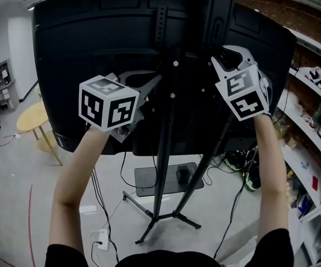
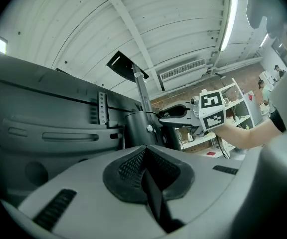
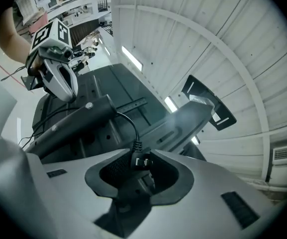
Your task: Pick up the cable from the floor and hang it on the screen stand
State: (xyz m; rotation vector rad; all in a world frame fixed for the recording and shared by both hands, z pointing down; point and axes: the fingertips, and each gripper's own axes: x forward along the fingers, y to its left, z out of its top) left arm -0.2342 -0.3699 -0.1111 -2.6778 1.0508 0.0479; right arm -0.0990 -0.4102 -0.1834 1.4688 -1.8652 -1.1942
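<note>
Currently held: plug (image 3: 142,160) of the cable (image 3: 131,126), pinched between the pads of the right gripper (image 3: 143,159), prongs facing that gripper's camera.
Cable run: from the plug the cord arcs toward 11 o'clock and meets the stand pole (image 3: 76,119); its far length is hidden behind the pole.
Right gripper, place: head view, at 2 o'clock of the pole's middle, close against the back of the screen (image 1: 88,43).
Left gripper (image 2: 145,159): jaws pressed together, nothing made out between them; at 9 o'clock of the pole, tips just beside it.
Step in hand (judged): draping the cord over the stand, nearly placed.
Handling: hold the pinch on the plug body, not the prongs; carry the plug across the pole so the cord lies over it, then lower until both sides hang.
Release: spread the right jaws only once the cord bears on the stand.
Left gripper, use: may steady the cord at the pole.
Risk: the round pole looks smooth; an uneven drape could slide off.
</note>
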